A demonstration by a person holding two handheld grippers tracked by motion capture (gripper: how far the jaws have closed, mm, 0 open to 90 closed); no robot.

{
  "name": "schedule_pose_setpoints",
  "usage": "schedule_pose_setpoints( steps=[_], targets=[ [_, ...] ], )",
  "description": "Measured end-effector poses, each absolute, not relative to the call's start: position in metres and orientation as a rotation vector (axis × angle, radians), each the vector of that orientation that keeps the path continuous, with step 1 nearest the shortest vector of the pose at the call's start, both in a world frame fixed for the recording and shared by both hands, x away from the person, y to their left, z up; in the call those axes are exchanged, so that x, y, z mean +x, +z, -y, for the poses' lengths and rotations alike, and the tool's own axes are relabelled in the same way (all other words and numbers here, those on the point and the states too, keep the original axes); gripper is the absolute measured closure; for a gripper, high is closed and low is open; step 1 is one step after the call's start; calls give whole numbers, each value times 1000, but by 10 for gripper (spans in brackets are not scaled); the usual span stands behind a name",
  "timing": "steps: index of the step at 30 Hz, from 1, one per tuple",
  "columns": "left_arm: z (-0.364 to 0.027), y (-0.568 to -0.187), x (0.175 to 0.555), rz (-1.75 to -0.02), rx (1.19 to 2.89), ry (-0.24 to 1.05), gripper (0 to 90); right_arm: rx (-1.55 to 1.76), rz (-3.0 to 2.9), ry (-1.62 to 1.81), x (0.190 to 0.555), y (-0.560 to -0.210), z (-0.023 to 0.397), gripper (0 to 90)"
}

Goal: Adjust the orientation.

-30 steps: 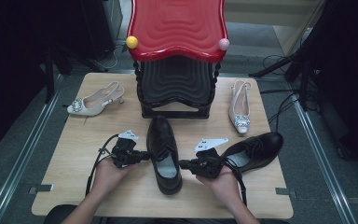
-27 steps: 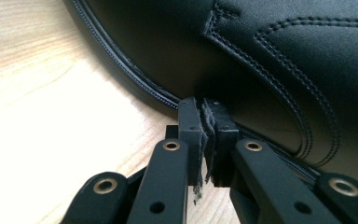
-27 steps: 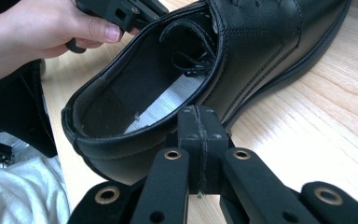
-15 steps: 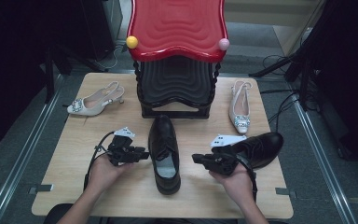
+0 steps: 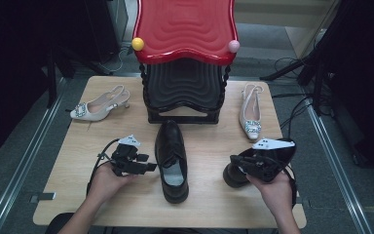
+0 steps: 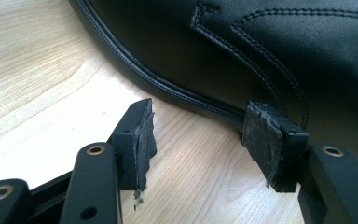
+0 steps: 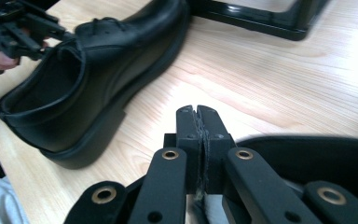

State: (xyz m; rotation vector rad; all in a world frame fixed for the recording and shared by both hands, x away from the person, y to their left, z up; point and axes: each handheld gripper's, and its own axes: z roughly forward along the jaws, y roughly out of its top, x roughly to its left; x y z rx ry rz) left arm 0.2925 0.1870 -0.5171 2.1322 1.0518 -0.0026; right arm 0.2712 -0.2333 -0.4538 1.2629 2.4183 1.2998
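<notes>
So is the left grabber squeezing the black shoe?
No, the left gripper is open, its jaws spread apart beside the black shoe with bare table between them.

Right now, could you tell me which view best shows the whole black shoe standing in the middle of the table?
The high view: the black lace-up shoe shows complete, toe toward the rack. The right gripper view shows it from the side, heel nearest. The left gripper view catches just a stretch of its side.

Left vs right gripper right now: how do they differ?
The left gripper has its jaws open beside the black leather lace-up shoe standing mid-table; the right gripper has its jaws pressed shut. The left one holds nothing; the right one hangs above the second black shoe, and any grip on it cannot be told. Both are black and hand-held.
</notes>
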Motion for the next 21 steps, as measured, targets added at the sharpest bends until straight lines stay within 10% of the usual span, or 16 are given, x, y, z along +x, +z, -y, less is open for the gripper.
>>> schedule_pose_setpoints(
  steps=[21],
  targets=[
    [-190, -521, 295, -1077, 2145, -14, 429, 1364, -2507, 1155, 277, -482, 236, 900]
  ],
)
